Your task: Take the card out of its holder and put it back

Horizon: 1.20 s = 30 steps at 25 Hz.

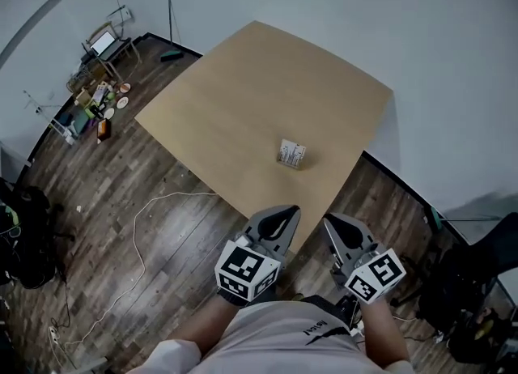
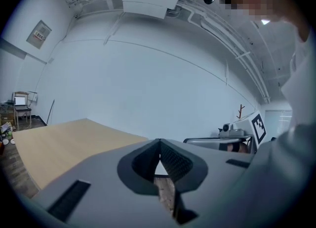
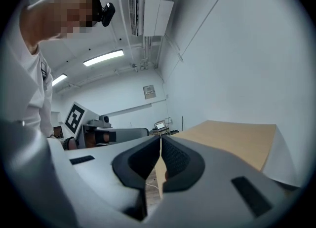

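Note:
A small white card holder (image 1: 291, 154) with print on it stands on the wooden table (image 1: 243, 97), toward the near right edge. Both grippers hang below the table's near corner, close to my body, well short of the holder. My left gripper (image 1: 282, 220) is shut with nothing between its jaws, and in the left gripper view its tips (image 2: 159, 143) meet. My right gripper (image 1: 340, 231) is shut too, empty, with its jaws touching at the tips (image 3: 160, 140). Neither gripper view shows the holder.
Wooden floor surrounds the table, with a white cable (image 1: 142, 243) trailing across it at the left. Clutter and a chair with a laptop (image 1: 101, 44) stand at the far left wall. Dark bags (image 1: 28, 235) lie at the left edge, dark equipment (image 1: 477, 299) at the right.

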{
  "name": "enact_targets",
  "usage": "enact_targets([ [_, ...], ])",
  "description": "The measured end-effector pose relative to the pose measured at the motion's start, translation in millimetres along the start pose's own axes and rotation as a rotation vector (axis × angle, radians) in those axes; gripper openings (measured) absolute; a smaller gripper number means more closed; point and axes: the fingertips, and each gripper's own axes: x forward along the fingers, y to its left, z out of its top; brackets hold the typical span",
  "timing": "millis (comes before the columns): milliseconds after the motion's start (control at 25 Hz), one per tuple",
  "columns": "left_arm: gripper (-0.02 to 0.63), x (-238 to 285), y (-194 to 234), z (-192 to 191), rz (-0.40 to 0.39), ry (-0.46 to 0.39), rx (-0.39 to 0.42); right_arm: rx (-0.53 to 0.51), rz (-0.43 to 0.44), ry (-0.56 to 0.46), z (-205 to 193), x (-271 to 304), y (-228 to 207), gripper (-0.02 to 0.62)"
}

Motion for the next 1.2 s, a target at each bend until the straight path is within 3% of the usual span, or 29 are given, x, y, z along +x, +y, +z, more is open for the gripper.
enact_targets([
  [400,0.012,38,69,-16,0.036,0.028,-0.059,-0.002,-0.036,0.114,-27,53,-60,0.014],
  [800,0.012,98,109,-31,0.148,0.034,-0.112,-0.052,0.086,0.261,-83,108,-156,0.014],
  [1080,0.012,143,120,-42,0.260,0.063,-0.098,-0.051,0.201,0.370,-134,140,-216,0.026],
  [1200,0.012,160,130,-57,0.314,0.085,-0.144,-0.060,0.241,0.416,-160,161,-238,0.049],
])
